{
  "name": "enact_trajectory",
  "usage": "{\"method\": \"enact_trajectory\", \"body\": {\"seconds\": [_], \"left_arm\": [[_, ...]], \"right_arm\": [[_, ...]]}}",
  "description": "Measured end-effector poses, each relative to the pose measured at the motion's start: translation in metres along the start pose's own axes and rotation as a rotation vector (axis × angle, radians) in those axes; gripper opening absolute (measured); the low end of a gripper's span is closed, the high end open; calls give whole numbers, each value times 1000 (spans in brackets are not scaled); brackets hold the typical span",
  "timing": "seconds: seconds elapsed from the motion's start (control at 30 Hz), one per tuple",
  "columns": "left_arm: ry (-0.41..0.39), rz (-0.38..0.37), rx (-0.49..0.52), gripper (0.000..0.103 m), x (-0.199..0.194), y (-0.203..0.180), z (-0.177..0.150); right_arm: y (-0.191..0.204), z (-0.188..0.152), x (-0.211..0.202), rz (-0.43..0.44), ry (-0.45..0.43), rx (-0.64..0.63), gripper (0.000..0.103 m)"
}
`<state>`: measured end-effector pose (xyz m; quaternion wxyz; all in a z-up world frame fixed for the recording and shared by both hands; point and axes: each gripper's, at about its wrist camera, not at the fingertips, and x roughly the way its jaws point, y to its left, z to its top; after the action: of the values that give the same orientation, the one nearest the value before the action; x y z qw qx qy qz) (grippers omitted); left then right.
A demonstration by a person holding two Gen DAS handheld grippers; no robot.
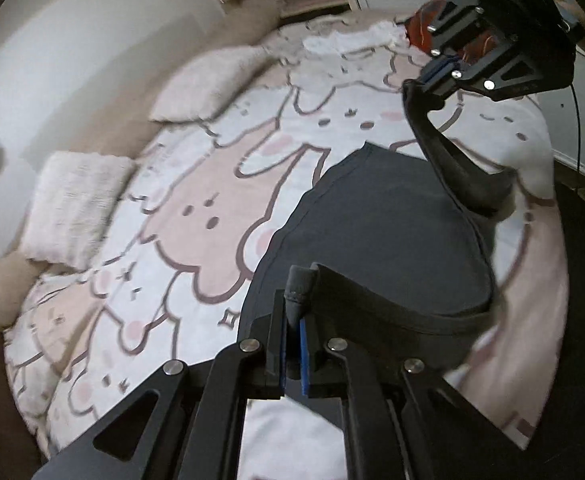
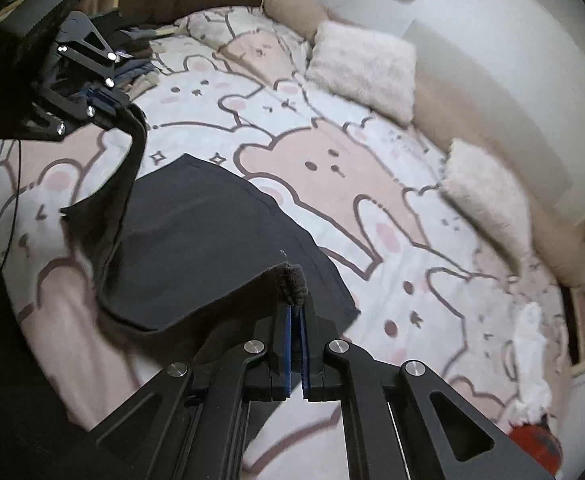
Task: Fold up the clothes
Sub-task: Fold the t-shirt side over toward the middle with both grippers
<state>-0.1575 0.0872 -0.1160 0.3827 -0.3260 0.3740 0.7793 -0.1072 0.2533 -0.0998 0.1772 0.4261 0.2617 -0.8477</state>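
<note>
The left hand-held gripper [image 1: 292, 344] is pinched tight on a bunched bit of the dark cloth [image 1: 380, 232]. The right hand-held gripper [image 2: 295, 340] is pinched tight on another bunched bit of the same cloth. Each one holds one end of the same edge, so that edge is lifted up in the air and hangs between them like a little bridge.

The rest of the dark cloth lies on the bed [image 1: 196, 216], on the cover with the pink and white bunnies. It looks mostly flat there. Two fluffy pillows [image 1: 72, 204] sit well apart from it, by the wall.

I think a fold is going on right now, with the held edge being carried over the part that lies flat. The next move needs both grippers to go together, at the same height, so the edge stays straight and lands lined up with the far edge. If one goes faster, the fold may turn out crooked.
</note>
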Motion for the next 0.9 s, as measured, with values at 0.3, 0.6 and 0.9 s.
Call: {"method": "enact_trajectory", "body": {"seconds": [0.3, 0.6, 0.9], "left_arm": [[135, -94, -72, 6, 106, 43, -9], [118, -110, -278, 71, 127, 76, -19], [103, -161, -516, 71, 60, 89, -54]], "right_arm": [[-35, 15, 113, 151, 185, 47, 3], [-53, 18, 171, 146, 239, 131, 61], [-93, -9, 88, 78, 50, 425, 90]]}}
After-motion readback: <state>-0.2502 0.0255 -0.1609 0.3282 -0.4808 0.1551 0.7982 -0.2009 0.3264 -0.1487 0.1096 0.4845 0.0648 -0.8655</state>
